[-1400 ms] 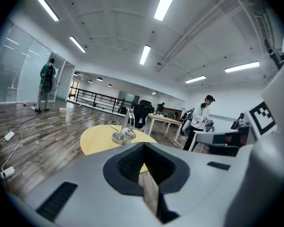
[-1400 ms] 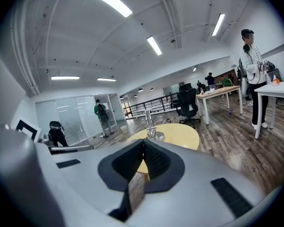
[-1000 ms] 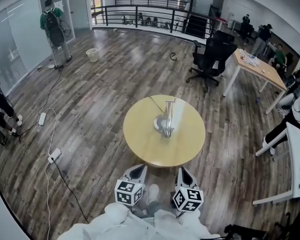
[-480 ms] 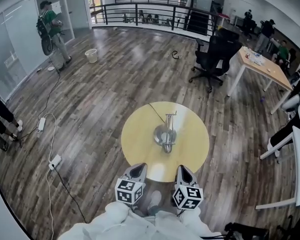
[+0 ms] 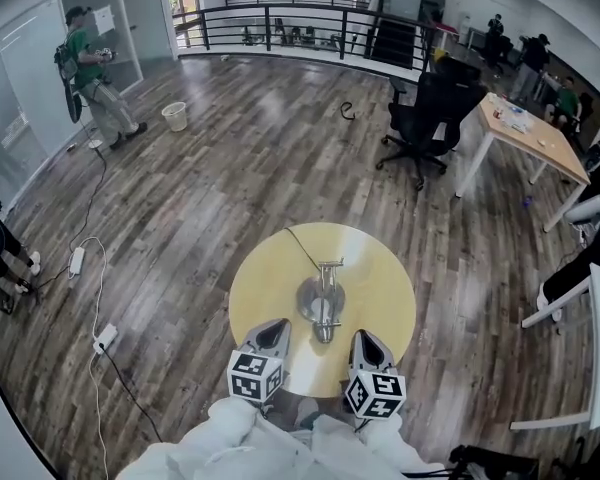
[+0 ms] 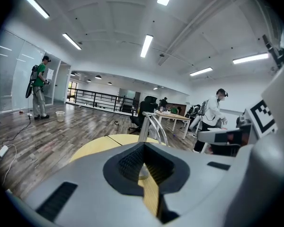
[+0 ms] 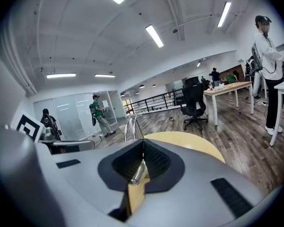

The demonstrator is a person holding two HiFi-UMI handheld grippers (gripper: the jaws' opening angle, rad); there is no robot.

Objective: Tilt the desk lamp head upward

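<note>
One round yellow bench (image 5: 265, 288) stands on a plank floor (image 5: 210, 168); all places below are taken from that bench.

Beyond its far right edge, well apart: a black chair (image 5: 425, 108), and past it a wood-topped desk (image 5: 528, 136).
Far off beyond its left side: a person (image 5: 88, 80) in a green top, with a pale bin (image 5: 175, 115) near.
On the floor left of the bench: a white power strip (image 5: 105, 340) on a cable.

Lamp (image 5: 322, 303): silver, about mid-bench, slightly toward the near edge. The round base sits flat on the top. From above, the thin arm lies across the base from far to near, and its near end points at the near edge, between the two grippers. Tilt of the head cannot be read.
Cord (image 5: 298, 246): dark, runs from the lamp to the far-left rim.

Left gripper (image 5: 272, 326): at the near edge, left of the lamp, tip over the rim, apart from the lamp. Fingers pressed together, nothing between them.
Right gripper (image 5: 364, 336): at the near edge, right of the lamp, apart from it. Fingers pressed together, nothing between them.
</note>
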